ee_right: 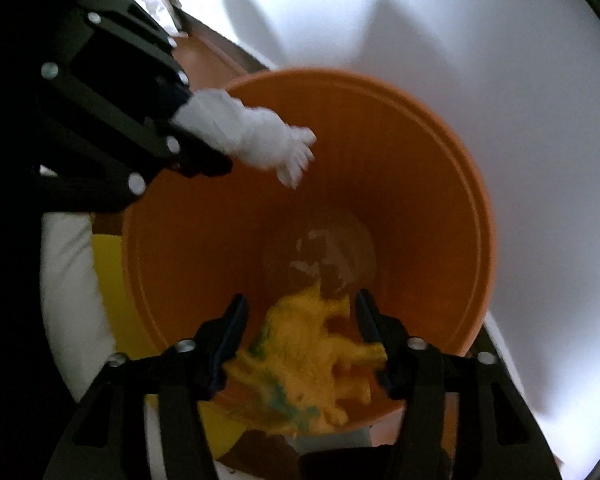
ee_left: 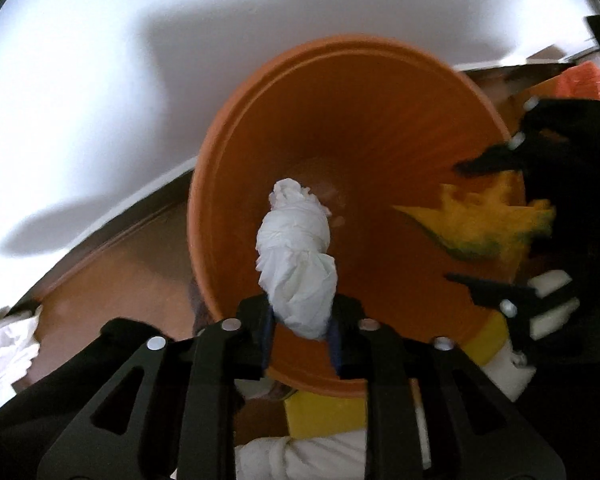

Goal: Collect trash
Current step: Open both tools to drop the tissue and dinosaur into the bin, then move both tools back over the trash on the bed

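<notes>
An orange bin (ee_left: pixel 380 128) stands open below both grippers; it also shows in the right wrist view (ee_right: pixel 440 184). My left gripper (ee_left: pixel 300 332) is shut on a crumpled white tissue (ee_left: pixel 296 264) and holds it over the bin's mouth; the tissue also shows in the right wrist view (ee_right: pixel 256 140). My right gripper (ee_right: pixel 300 320) is open over the bin's near rim, and a crumpled yellow wrapper (ee_right: pixel 312 364) with green print sits blurred between its spread fingers. The wrapper also shows in the left wrist view (ee_left: pixel 484 224). Pale scraps (ee_right: pixel 324 256) lie on the bin's bottom.
The bin stands against a white wall (ee_left: pixel 180 60) on a brown floor (ee_left: pixel 112 280). A yellow and white object (ee_right: pixel 104 280) lies beside the bin. White paper (ee_left: pixel 4 352) lies at the far left. An orange object (ee_left: pixel 580 80) is at the upper right.
</notes>
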